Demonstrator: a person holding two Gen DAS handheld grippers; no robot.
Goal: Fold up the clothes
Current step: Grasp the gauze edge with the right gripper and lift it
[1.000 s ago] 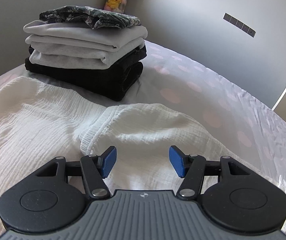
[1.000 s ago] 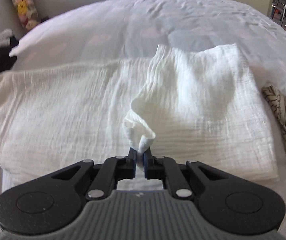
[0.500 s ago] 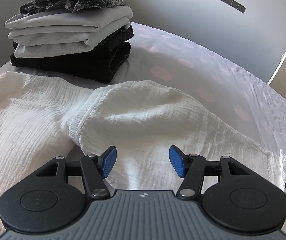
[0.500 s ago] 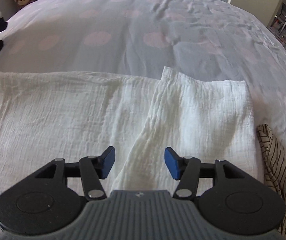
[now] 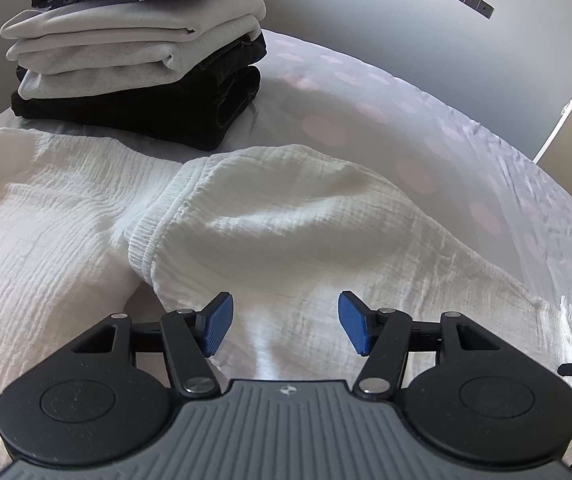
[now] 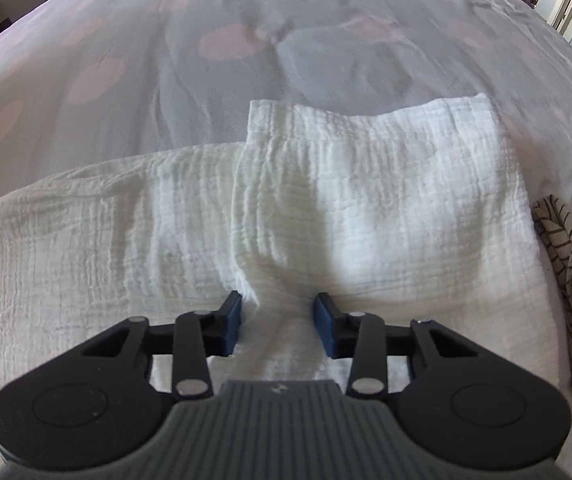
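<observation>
- Both our claws, left gripper (image 5: 284,328) and right gripper (image 6: 278,326), gape wide, holding nothing.
- The white crinkle-cotton garment (image 6: 366,208) has a puffy folded-over flap (image 5: 286,208); we reckon it could spring back.

Our left gripper (image 5: 284,328) hovers wide-jawed, holding nothing, above a white crinkled garment (image 5: 278,216) spread across the spotted bedsheet (image 5: 426,128). At upper left of the frame, a stack of folded clothes (image 5: 134,56) rests on the bed.
</observation>
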